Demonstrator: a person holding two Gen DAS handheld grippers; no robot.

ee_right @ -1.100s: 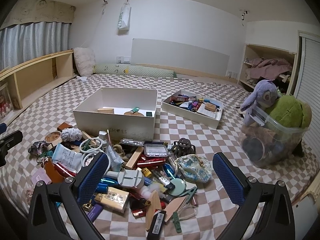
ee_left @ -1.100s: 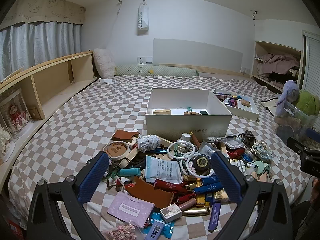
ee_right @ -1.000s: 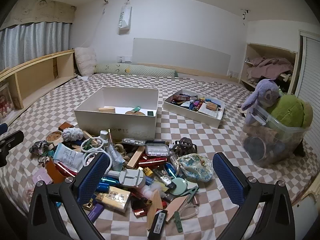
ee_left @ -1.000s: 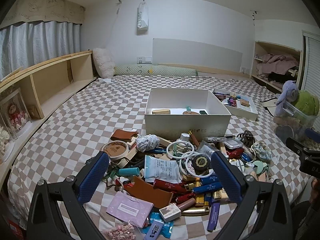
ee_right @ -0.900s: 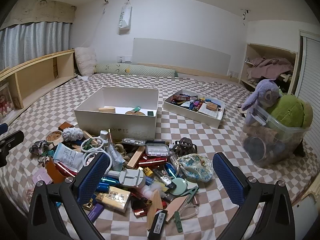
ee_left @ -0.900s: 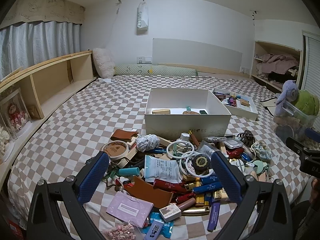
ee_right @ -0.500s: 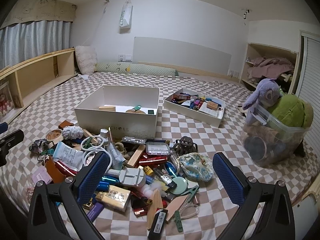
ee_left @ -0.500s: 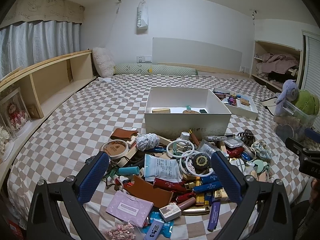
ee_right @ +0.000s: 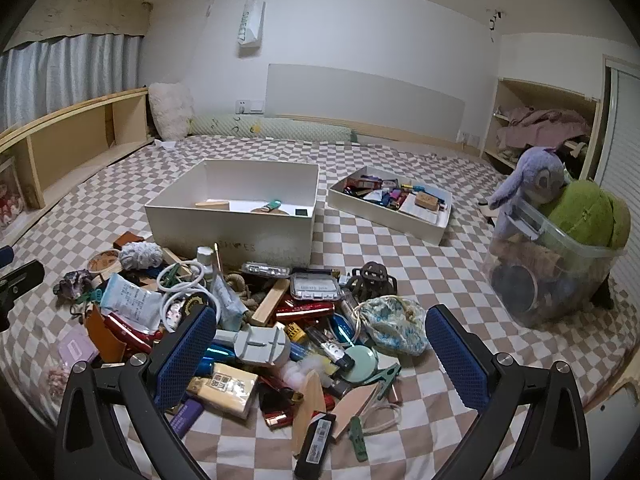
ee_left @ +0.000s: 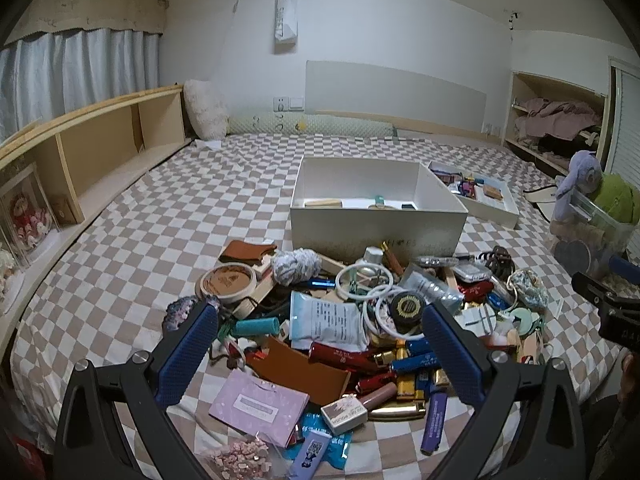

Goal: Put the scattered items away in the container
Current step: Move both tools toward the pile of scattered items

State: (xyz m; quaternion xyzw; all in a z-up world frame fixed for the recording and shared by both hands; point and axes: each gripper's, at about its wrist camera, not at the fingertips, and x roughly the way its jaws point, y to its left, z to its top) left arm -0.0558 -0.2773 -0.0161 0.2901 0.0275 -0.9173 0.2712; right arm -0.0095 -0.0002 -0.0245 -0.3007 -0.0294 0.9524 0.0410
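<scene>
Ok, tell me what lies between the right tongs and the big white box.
The right wrist view shows the clutter pile: a grey tool, wooden block and clear case lie between the right tongs and the white box.

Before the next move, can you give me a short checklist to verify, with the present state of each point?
1. Left hand-held gripper open and holding nothing: ok.
2. Right hand-held gripper open and holding nothing: ok.
3. Large white cardboard box open on top, with free room inside: ok.
4. Pile of small scattered items lies in front of both hand-held grippers: ok.
5. Items lie apart for a clean single pick: not ok, they overlap.
6. Which item is meant next: cannot tell.
</scene>
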